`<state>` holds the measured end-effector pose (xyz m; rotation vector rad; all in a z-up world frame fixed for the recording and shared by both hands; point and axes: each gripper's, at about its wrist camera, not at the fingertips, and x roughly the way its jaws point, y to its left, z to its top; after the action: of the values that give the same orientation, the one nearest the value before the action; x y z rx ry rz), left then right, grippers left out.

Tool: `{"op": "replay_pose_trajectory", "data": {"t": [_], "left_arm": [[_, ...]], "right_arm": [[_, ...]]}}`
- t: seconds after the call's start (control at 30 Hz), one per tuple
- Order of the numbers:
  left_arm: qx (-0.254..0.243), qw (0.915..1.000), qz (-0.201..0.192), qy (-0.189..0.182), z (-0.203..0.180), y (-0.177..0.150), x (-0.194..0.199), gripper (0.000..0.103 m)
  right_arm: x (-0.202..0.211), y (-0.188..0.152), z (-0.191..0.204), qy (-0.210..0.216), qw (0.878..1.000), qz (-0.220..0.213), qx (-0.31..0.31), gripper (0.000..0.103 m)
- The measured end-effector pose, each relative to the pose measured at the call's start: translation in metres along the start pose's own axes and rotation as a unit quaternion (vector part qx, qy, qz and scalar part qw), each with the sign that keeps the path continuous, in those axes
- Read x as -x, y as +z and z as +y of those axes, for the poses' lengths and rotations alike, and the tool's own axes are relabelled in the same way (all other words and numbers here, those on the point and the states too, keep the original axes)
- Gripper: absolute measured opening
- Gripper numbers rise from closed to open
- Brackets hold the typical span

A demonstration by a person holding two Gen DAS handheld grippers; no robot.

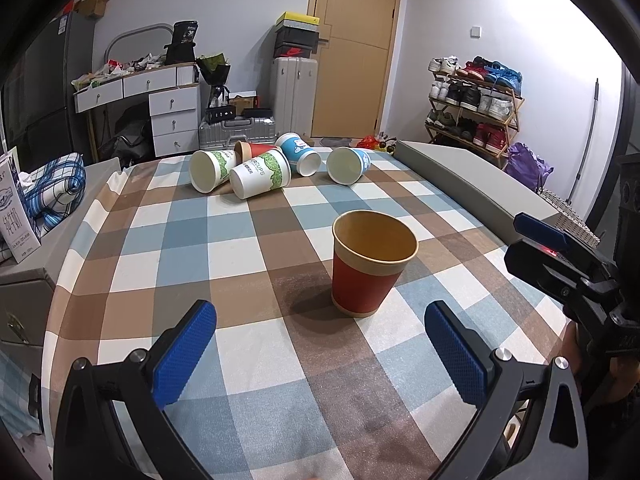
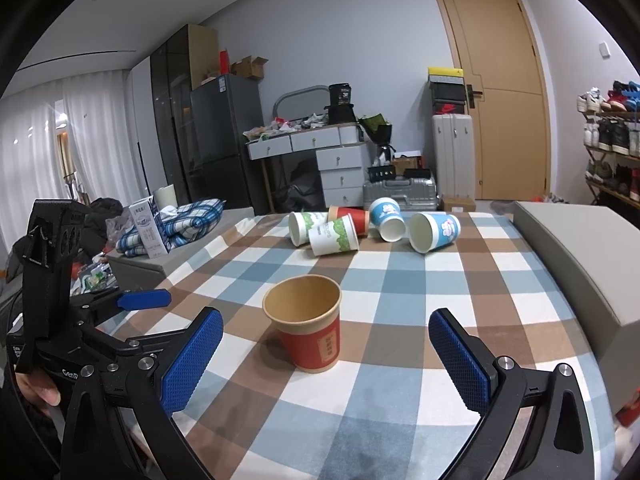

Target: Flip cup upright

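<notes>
— So where was the red cup [image 1: 370, 264] at that moment?

— Upright on the checked cloth [image 1: 224, 240] of the bench, mouth up, near the middle. From the left wrist view it stood at about twelve to one o'clock, just ahead of the left gripper [image 1: 320, 352], touching neither of the blue pads [image 1: 186, 352].

— And the jaws?

— Wide on both sides, holding nothing. The right gripper [image 2: 326, 360] had its jaws spread too, with the same cup [image 2: 310, 322] at twelve o'clock beyond the tips, apart from them.

— Could each tool see the other?

— Yes. In the left view the right one showed at three o'clock, at the bench edge. In the right view the left one [image 2: 144, 300] sat at nine o'clock, with the person's fingers [image 2: 38, 394] under it.

— What else lay on the bench?

— A cluster of tipped cups at the far end, well apart from the red one: two green-printed cups [image 1: 260, 174], another red cup [image 1: 256, 148] behind them, and two blue cups [image 1: 348, 165], all on their sides. A long grey box [image 1: 472, 176] ran along the two o'clock edge.
</notes>
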<state>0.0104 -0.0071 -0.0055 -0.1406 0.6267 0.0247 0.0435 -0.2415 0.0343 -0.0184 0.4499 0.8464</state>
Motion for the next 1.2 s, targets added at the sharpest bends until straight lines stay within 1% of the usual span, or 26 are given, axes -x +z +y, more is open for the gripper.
{"op": "replay_pose_trajectory", "data": {"t": [1.2], "left_arm": [[-0.001,1.0,-0.004,0.0,-0.0029,0.002,0.0007,0.101]], "right_arm": [[0.0031,0.0009,0.0023,0.003,1.0,0.002,0.002,0.103]]}}
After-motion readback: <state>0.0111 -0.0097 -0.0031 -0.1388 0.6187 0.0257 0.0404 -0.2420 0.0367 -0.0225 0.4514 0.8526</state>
